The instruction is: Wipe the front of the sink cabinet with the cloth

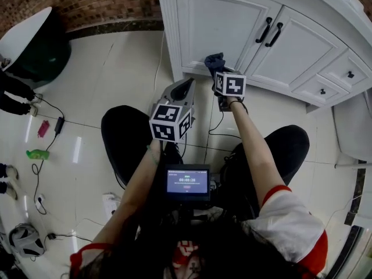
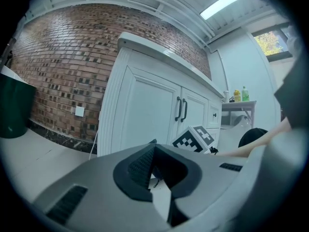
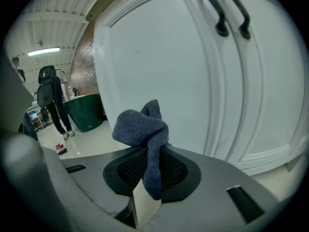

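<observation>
The right gripper [image 3: 149, 164] has its fingers clamped on the blue-grey knitted cloth [image 3: 143, 125], which bunches in a knot just ahead of the fingertips. The white panelled sink cabinet [image 1: 224, 22] lies at 12 o'clock of these fingers. The cloth sits against the lower part of the left door; contact appears made, but a slight gap cannot be excluded. The door's long axis runs 12 to 6 o'clock, so strokes are best made along it. The left gripper [image 2: 155, 172], fingers closed on nothing, hangs at 7 o'clock of the right one, farther from the cabinet.
</observation>
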Demonstrator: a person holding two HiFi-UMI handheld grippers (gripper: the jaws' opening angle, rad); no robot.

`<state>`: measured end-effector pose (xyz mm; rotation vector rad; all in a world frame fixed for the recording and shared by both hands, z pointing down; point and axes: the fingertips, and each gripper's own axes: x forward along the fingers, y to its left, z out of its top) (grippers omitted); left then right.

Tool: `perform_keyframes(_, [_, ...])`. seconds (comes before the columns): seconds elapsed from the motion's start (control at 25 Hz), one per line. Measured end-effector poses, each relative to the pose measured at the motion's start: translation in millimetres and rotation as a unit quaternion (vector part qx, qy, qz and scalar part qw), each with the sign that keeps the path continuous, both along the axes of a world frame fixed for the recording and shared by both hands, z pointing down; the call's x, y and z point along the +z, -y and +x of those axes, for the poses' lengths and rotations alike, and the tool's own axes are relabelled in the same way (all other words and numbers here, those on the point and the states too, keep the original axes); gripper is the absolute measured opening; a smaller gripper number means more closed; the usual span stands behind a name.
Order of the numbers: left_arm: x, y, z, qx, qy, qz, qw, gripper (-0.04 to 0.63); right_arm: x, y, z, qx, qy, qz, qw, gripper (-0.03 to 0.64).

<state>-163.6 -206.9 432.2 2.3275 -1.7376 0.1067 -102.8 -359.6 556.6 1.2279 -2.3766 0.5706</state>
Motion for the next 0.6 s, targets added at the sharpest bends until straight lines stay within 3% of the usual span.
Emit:
perform_keyframes(0.36, [9, -1, -37, -0.034, -0.015, -0.008, 0.9993, 0.032, 0, -2, -113, -0.074, 0.011, 0.006, 0.997, 0.086])
perform_keyframes(0.6, [13, -1, -42, -0.034, -0.019, -0.009, 0.9992, 0.032, 11, 5, -126, -0.079, -0.008, 0.004, 0.997, 0.086])
